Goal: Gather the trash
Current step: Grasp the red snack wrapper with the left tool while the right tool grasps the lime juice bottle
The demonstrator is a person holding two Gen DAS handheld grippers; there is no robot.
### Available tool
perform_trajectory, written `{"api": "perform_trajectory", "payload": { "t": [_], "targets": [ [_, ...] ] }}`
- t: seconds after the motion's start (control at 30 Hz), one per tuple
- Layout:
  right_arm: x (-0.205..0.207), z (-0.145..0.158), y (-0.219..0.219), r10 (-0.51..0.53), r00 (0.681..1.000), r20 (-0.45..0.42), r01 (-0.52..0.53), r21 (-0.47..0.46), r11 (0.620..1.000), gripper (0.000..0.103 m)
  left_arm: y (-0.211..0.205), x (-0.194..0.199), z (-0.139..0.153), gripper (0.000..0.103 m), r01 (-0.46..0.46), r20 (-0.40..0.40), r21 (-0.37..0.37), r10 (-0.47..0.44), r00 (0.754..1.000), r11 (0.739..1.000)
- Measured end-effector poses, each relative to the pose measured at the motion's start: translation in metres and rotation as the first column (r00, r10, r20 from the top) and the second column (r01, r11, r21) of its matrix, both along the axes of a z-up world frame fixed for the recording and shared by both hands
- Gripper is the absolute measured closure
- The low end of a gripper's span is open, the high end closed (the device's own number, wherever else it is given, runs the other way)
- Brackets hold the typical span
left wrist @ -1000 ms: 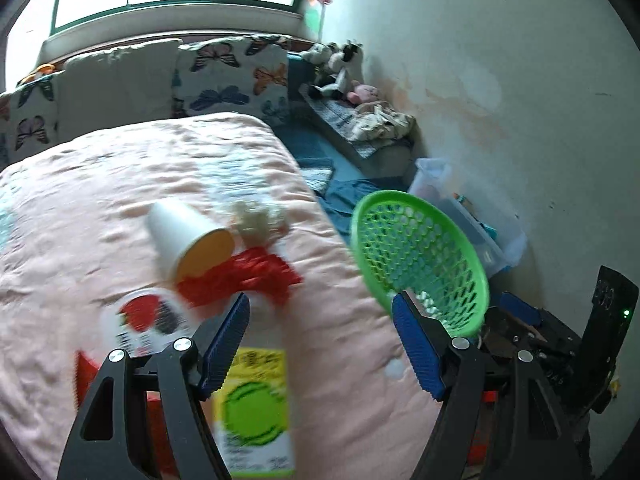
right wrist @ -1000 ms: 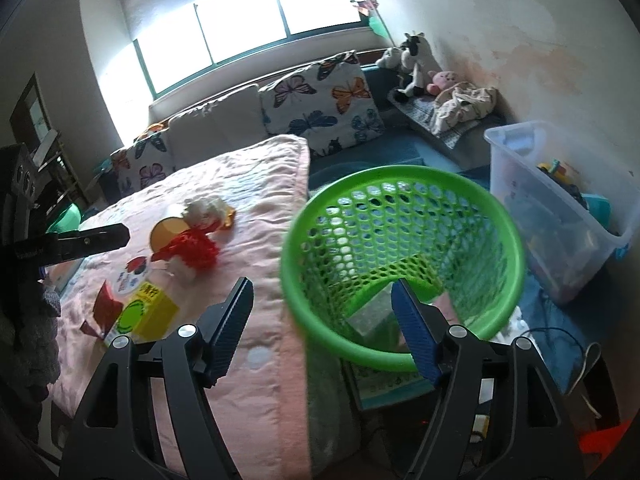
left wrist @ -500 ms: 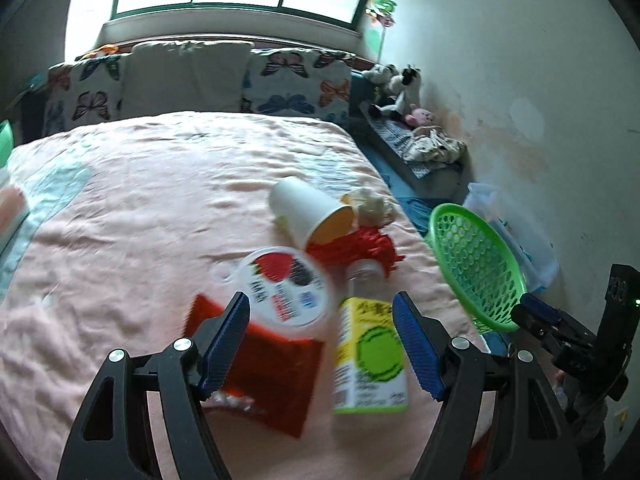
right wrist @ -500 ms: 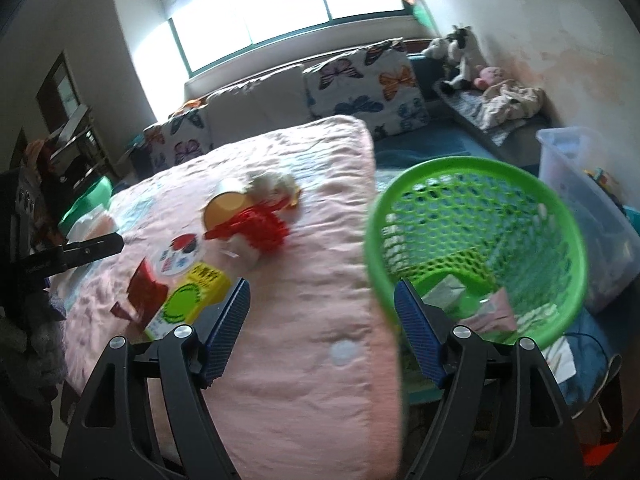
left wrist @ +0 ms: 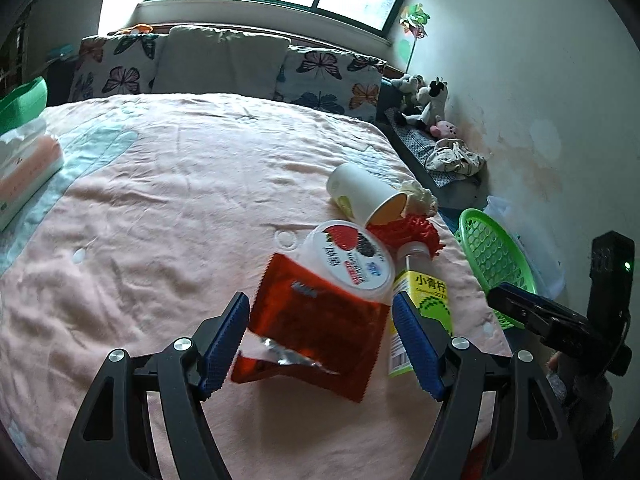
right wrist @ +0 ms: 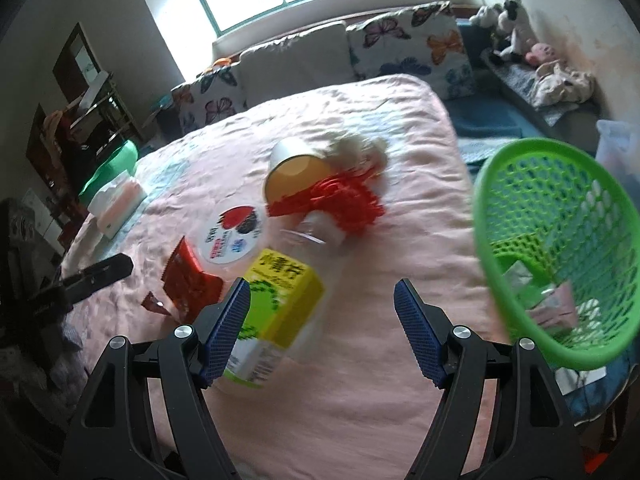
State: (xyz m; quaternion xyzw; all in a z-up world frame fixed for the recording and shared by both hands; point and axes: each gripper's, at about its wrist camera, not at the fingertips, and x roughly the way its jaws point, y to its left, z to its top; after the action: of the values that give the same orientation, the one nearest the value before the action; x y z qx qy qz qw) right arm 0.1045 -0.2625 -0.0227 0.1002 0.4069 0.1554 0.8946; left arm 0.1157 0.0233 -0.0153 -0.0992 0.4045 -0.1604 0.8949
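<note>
Trash lies on a pink bedspread (left wrist: 180, 208): a red foil wrapper (left wrist: 320, 320), a round yoghurt lid (left wrist: 352, 252), a plastic bottle with a yellow-green label (left wrist: 424, 300), a paper cup on its side (left wrist: 364, 196), a red crumpled piece (left wrist: 408, 232) and a white tissue wad (left wrist: 420, 196). My left gripper (left wrist: 322, 338) is open, its jaws on either side of the wrapper. My right gripper (right wrist: 322, 330) is open just above the bottle (right wrist: 276, 304). A green mesh basket (right wrist: 560, 240) with some trash inside stands off the bed's right edge.
A tissue pack (left wrist: 24, 168) lies at the bed's left. Butterfly pillows (left wrist: 224, 64) line the far side. Soft toys (left wrist: 424, 104) and a clear plastic bin (right wrist: 616, 144) sit by the right wall. The other gripper shows at each view's edge (left wrist: 560, 328).
Both grippers swung left from the basket to the trash pile. The left now frames the red wrapper; the right now hovers by the bottle. Both stayed open.
</note>
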Motion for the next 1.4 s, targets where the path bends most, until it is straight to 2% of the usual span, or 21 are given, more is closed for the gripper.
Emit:
{"api": "perform_trajectory", "payload": {
  "t": [0.33,0.93,1.13,1.27,1.4],
  "targets": [
    [0.040,-0.014,0.032,-0.014,0.987,-0.160,0.016,0.012,1.000,0.031,0.021,-0.003,-0.006,0.032,-0.015,0.001,-0.026,0.015,1.000,1.000],
    [0.074,-0.038,0.052,-0.092,0.935,-0.343,0.076,-0.059,0.995,0.035,0.041,-0.002,-0.018,0.032,-0.016,-0.023,-0.064,0.015,1.000,0.998],
    [0.073,-0.032,0.049,-0.112,0.925,-0.362,0.068,-0.133,0.989,0.035,0.041,-0.001,-0.022,0.032,-0.008,-0.035,-0.070,0.005,0.999,0.998],
    [0.075,-0.034,0.047,-0.116,0.918,-0.379,0.069,-0.135,0.988,0.035,0.038,0.000,-0.025,0.032,0.008,-0.040,-0.060,-0.010,0.999,0.998],
    [0.081,-0.039,0.054,-0.118,0.919,-0.375,0.061,-0.160,0.985,0.039,0.034,0.003,-0.028,0.032,0.044,-0.039,-0.024,-0.045,0.998,0.999]
  ]
}}
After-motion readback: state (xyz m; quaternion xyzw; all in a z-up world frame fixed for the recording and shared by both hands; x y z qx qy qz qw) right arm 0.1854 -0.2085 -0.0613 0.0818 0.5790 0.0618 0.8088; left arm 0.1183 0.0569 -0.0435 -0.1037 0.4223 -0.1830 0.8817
